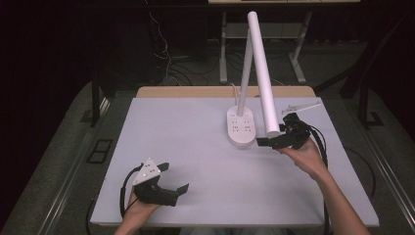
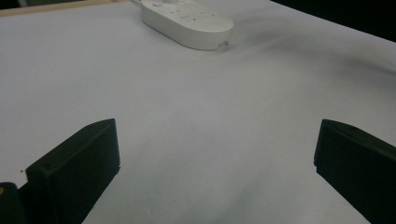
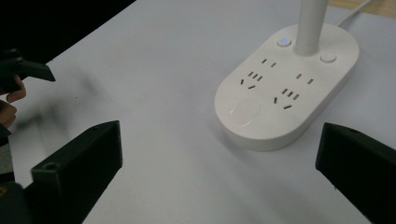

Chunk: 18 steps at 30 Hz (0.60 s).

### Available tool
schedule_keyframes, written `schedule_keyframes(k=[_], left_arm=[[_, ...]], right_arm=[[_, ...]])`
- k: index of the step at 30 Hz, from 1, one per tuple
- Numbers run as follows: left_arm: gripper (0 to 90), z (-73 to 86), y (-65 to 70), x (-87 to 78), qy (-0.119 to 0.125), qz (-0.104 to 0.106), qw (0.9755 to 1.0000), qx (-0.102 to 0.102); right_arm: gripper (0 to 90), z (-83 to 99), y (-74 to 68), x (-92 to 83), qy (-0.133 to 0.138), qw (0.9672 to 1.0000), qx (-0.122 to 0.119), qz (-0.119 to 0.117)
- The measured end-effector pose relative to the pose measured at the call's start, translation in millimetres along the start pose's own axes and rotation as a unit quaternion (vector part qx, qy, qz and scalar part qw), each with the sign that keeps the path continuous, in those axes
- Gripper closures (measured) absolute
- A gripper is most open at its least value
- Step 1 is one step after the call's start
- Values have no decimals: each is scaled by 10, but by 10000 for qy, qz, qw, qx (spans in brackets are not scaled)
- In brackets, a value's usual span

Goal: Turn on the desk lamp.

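the left gripper (image 1: 172, 184) is at the near left part of the white table (image 1: 195, 147), held by the person's left hand (image 1: 137, 205). its two black jaws stand wide apart and there is nothing between them, only the bare table surface; in the left gripper view the same wide gap (image 2: 217, 154) is seen, with the lamp base far ahead at the top.

farther in, on the right side, the right hand (image 1: 306, 154) holds the right gripper (image 1: 266, 142) just beside the lamp base. its jaws are also wide open and hold nothing. in the right gripper view the gap (image 3: 219, 158) points toward the near edge of the base, which lies between the two jaws but is apart from both.

the lamp base (image 1: 241, 127) is a white oval with socket holes, standing near the middle of the far half of the table. a white pole (image 1: 244, 73) rises from it, and the long lamp head (image 1: 263, 73) slopes down, its lower end just above the right gripper. behind the table the floor is dark, with cables (image 1: 166, 54).
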State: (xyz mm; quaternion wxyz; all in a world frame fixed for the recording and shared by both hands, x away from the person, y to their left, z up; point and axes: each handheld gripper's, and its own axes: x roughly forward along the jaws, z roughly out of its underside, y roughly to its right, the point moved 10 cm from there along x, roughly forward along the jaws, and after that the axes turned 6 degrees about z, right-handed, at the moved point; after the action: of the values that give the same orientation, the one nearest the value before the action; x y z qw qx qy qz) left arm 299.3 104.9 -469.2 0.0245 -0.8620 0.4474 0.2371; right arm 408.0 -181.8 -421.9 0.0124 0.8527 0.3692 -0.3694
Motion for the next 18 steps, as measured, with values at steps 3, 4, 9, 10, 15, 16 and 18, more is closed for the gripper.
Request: schedule_keyframes(k=[3, 4, 9, 10, 15, 16, 18], left_arm=[[0, -2, -2, -5, 11, -1, 10000, -14], [0, -2, -2, -5, 11, -1, 10000, -14], [0, -2, -9, -11, 19, -9, 10000, -18], [0, -4, -7, -11, 27, -5, 10000, -20], [0, -1, 3, -2, 13, 12, 10000, 1], [0, -2, 6, 0, 15, 19, 10000, 6], [0, 0, 11, 3, 1, 28, 10000, 13]], right_arm=[[0, -27, 13, 54, -64, 10000, -14, 33], [0, -38, 14, 73, -71, 10000, -18, 30], [0, -95, 38, 161, -118, 9999, -16, 55], [0, -95, 38, 161, -118, 9999, -16, 55], [0, -162, 94, 247, -180, 9997, -44, 143], [0, -162, 94, 247, -180, 9997, -44, 143], [0, -206, 106, 273, -189, 9997, -47, 162]])
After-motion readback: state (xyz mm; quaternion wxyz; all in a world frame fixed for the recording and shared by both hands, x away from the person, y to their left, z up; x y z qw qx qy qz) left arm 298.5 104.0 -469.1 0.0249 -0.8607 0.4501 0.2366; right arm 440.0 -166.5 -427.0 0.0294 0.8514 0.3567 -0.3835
